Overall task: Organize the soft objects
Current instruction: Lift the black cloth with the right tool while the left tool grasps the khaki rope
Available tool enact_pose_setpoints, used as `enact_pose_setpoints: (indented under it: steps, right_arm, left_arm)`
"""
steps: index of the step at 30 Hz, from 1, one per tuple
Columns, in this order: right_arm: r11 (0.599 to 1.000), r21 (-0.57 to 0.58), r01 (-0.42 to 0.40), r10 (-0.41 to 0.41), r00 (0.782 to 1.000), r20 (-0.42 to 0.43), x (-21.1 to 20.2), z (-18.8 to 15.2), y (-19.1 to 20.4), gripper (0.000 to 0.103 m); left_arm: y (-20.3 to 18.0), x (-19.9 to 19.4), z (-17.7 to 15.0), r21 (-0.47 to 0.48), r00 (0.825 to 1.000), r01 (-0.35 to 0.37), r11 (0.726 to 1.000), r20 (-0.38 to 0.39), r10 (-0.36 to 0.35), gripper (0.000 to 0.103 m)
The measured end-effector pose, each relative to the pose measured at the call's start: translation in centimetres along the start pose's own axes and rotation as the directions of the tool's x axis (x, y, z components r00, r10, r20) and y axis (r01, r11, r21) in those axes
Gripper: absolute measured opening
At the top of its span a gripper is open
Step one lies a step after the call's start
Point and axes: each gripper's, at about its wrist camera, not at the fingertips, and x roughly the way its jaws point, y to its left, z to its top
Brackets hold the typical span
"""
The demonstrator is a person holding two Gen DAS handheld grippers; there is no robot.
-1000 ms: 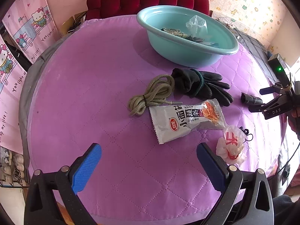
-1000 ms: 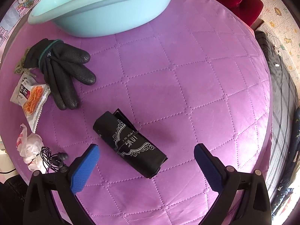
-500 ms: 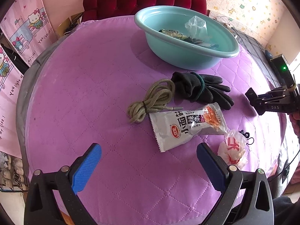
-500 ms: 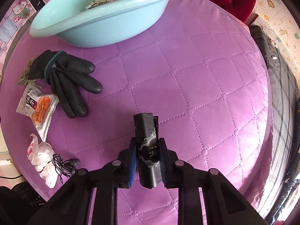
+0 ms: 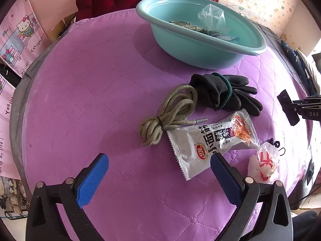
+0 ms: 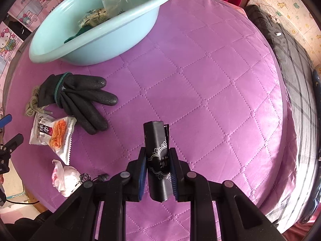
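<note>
Soft things lie scattered over our purple quilted table (image 5: pixel 96 84). Our right gripper (image 6: pixel 156 170) has just been closing, and its pads now press both sides of a black roll (image 6: pixel 157 152) with silver scrollwork; the roll sticks out beyond the fingertips and hangs above the quilt. In the left wrist view we catch that roll's end (image 5: pixel 289 108) at the right edge.

Our left gripper (image 5: pixel 158 172) has its blue pads spread wide with nothing between them; it hovers over bare quilt at the near side of the table, and its right finger overlaps the corner of a snack packet (image 5: pixel 212 140) in the picture; whether it touches we cannot tell.

Beyond the packet we see a coiled grey-green cord (image 5: pixel 170 112), its metal tip touching the packet's upper edge. Just right of the cord lies a pair of black gloves (image 5: pixel 224 94), bound by a green band, fingers pointing right. Right of the packet sits a crumpled white bag (image 5: pixel 264 164) with red print, and black earphones (image 6: pixel 94 177) lie beside it.

At the far side stands a teal basin (image 5: pixel 200 56), near the gloves but apart from them. Inside it we make out a clear plastic bag (image 5: pixel 212 18) and some dark and pale items we cannot identify.
</note>
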Motion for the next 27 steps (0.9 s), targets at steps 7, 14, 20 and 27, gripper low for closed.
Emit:
enact_pose_setpoints:
  steps: [7,14,20,27]
  right_arm:
    - [0.998,0.051,-0.036,0.036,0.999,0.001,-0.2,-0.7,1.7,0.022]
    - [0.993,0.103,-0.060,0.059,0.998,0.010,0.2,-1.1,2.1,0.022]
    - [0.987,0.144,-0.072,0.070,0.997,0.018,0.8,-0.6,2.8,0.022]
    - [0.983,0.164,-0.080,0.077,0.997,0.023,-0.6,-1.7,2.6,0.022]
  left_arm:
    - [-0.2,1.6,2.0,0.059,1.000,0.011,0.998,-0.009,-0.011,0.103]
    - [-0.5,3.0,4.3,0.104,0.999,0.037,0.994,-0.019,-0.035,0.103]
    - [-0.8,4.4,5.6,0.121,0.997,0.076,0.990,-0.038,-0.072,0.102]
    - [-1.9,5.6,7.6,0.155,0.993,0.116,0.981,-0.053,-0.109,0.065]
